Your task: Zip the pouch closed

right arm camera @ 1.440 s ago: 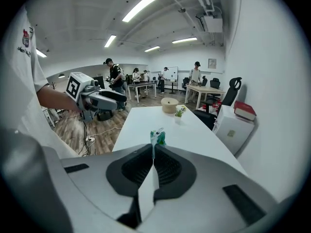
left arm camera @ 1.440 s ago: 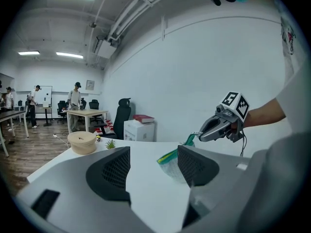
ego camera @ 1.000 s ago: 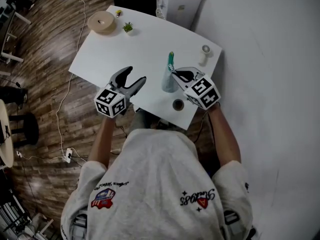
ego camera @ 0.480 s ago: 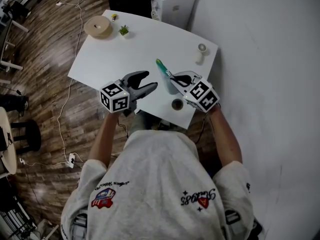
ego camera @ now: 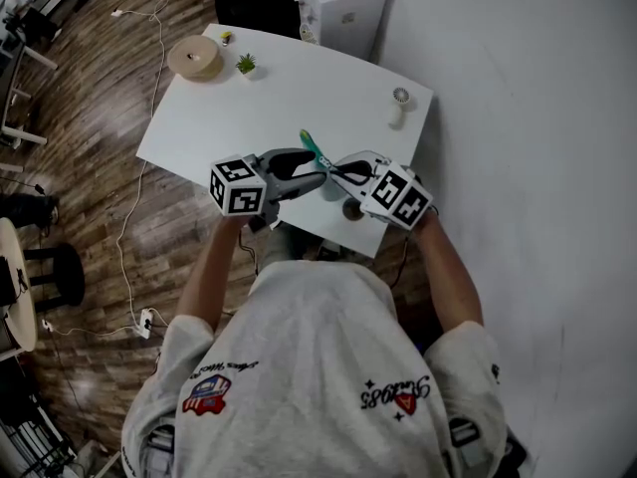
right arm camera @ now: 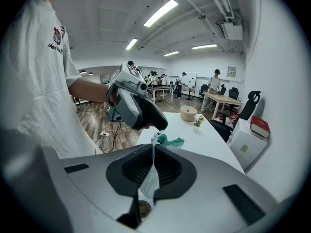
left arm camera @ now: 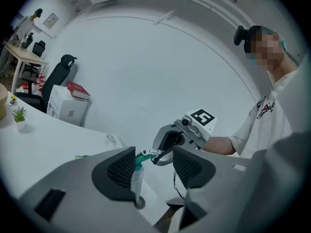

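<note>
The pouch (ego camera: 325, 181) is pale with a teal zip end (ego camera: 309, 144). It hangs tilted above the near edge of the white table (ego camera: 289, 88). My right gripper (ego camera: 334, 170) is shut on the pouch's pale edge (right arm camera: 151, 178), and the teal end (right arm camera: 171, 141) sticks out past its jaws. My left gripper (ego camera: 317, 167) points right at it. Its jaws have just been closing. In the left gripper view the left gripper (left arm camera: 154, 171) stands open. The teal end (left arm camera: 144, 154) lies between its pads without touching them, and the pale body (left arm camera: 137, 184) is beside the left pad.
On the table are a tape roll (ego camera: 195, 58) and a small plant (ego camera: 246, 64) at the far left, a small white fan (ego camera: 399, 103) at the right, and a dark ring (ego camera: 352, 208) under the grippers. A white box (ego camera: 343, 13) and black chair (ego camera: 254, 3) stand behind.
My left gripper has swung right up to the pouch with its jaws narrower. The pouch's teal end has tipped over to the left. The right gripper has shifted slightly nearer.
</note>
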